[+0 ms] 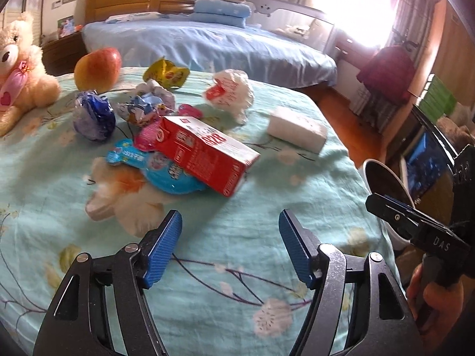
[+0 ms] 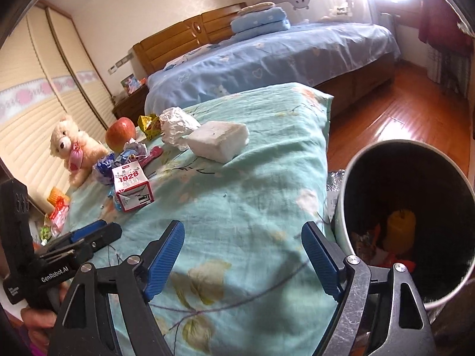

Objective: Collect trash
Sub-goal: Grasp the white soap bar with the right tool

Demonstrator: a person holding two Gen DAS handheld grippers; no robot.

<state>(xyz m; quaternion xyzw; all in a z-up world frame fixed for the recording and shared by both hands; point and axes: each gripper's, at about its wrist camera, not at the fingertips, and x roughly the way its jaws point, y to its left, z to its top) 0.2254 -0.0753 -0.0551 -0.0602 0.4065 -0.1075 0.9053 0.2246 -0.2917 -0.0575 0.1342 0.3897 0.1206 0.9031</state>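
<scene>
Trash lies in a heap on the green bed cover point(image 1: 267, 178): a red carton point(image 1: 204, 154), crumpled wrappers point(image 1: 95, 115) and a white block point(image 1: 297, 129). Both the left claw point(image 1: 230, 222) and right claw point(image 2: 243, 234) are wide and hold nothing. The bin point(image 2: 406, 219) waits just beside the bed, so dropping trash in should be easy.
</scene>
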